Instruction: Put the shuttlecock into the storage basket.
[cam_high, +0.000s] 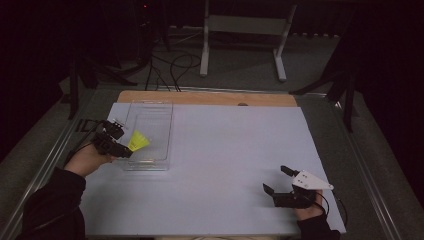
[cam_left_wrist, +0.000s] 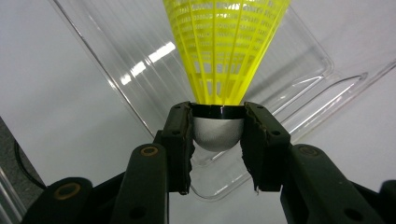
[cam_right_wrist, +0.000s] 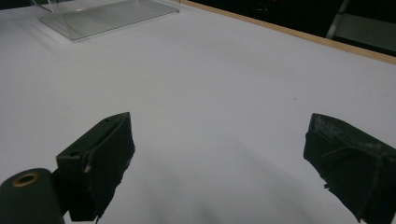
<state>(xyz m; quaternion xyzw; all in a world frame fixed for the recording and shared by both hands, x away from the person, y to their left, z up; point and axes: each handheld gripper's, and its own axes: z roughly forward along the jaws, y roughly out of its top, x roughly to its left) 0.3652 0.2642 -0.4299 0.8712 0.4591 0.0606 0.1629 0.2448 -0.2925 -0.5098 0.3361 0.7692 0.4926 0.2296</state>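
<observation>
- High view: the left gripper (cam_high: 121, 142) holds a yellow shuttlecock (cam_high: 138, 141) over the near left part of a clear plastic tray (cam_high: 162, 135), which lies near the left edge of the white table sheet (cam_high: 225, 150). The right gripper (cam_high: 276, 181) rests near the sheet's near right corner, jaws spread wide; broad bare sheet separates the two.
- Left gripper view: both pads clamp the shuttlecock's (cam_left_wrist: 226, 51) rounded silver-grey cap (cam_left_wrist: 218, 133); the yellow skirt points away, above the tray's (cam_left_wrist: 140, 60) ribbed floor and rounded corner rim.
- Right gripper view: the right gripper (cam_right_wrist: 217, 154) has wide-apart jaws with nothing between them, over bare sheet (cam_right_wrist: 210, 79); the tray (cam_right_wrist: 107, 16) stands well apart at far left, the table's wooden edge (cam_right_wrist: 299, 35) beyond.
</observation>
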